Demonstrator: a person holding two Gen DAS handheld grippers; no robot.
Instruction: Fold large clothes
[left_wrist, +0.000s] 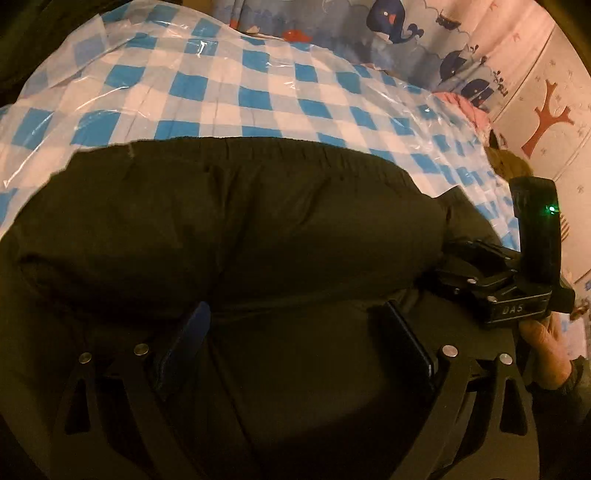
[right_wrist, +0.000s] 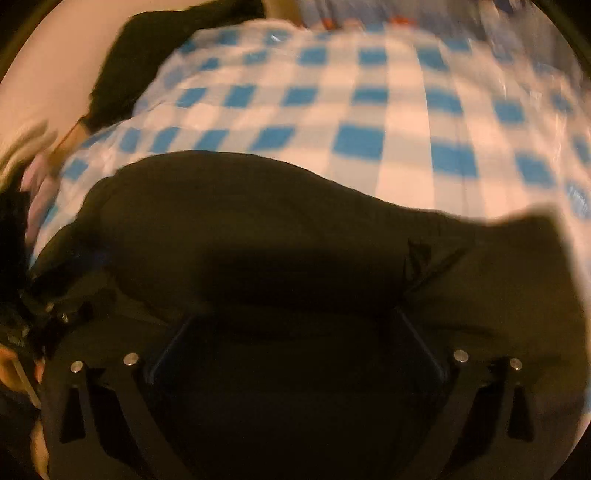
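We see a large black garment (left_wrist: 229, 229) lying bunched on a surface covered with a blue-and-white checked cloth (left_wrist: 229, 99) under clear plastic sheeting; whether that surface is a bed or a table we cannot tell. The garment fills the near half of both views, its far edge showing a gathered, elastic-looking band in the left wrist view.

Our left gripper (left_wrist: 295, 325) has its jaws spread wide, with the dark fabric lying between and beneath the two fingers (left_wrist: 192, 332); the tips sit against a raised fold of the garment, and we cannot tell whether they press into it. To the right in this view we see the right gripper (left_wrist: 509, 291) from the side, low over the garment's right end, with a green light on its body and the person's hand (left_wrist: 546, 339) around its handle.

In the right wrist view, which is blurred, our right gripper (right_wrist: 295, 321) also has its jaws spread apart, fabric (right_wrist: 258, 229) between them and a thick fold just beyond the tips. At the far left edge of this view we can make out dark parts of the left gripper (right_wrist: 40, 314).

Beyond the cloth on the far side hangs a curtain with whale pictures (left_wrist: 406, 33), and at the far right we see a pale wall with a red tree shape (left_wrist: 546, 118).
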